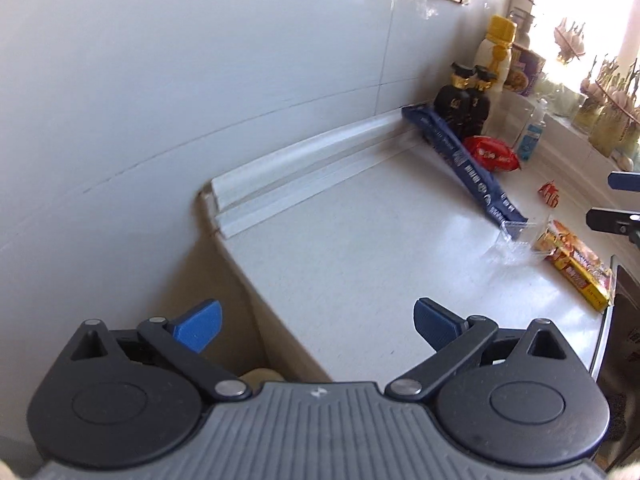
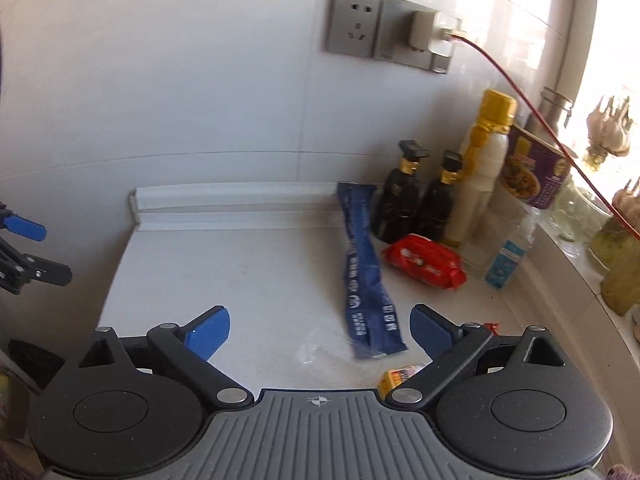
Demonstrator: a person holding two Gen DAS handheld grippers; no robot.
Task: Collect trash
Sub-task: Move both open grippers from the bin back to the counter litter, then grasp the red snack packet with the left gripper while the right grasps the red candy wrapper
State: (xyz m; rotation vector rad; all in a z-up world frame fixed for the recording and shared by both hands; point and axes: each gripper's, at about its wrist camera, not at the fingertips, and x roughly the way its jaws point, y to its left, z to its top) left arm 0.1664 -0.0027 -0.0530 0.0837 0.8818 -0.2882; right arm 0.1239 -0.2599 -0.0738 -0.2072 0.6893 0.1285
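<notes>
Yellow wrapper [image 1: 575,265] lies full-length only leftward

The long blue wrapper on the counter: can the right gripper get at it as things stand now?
Probably yes. The right gripper is open and empty, and the long blue wrapper lies flat just ahead of it, with bare counter between them. The red packet lies beside it, apart, so nothing blocks the way.
</notes>
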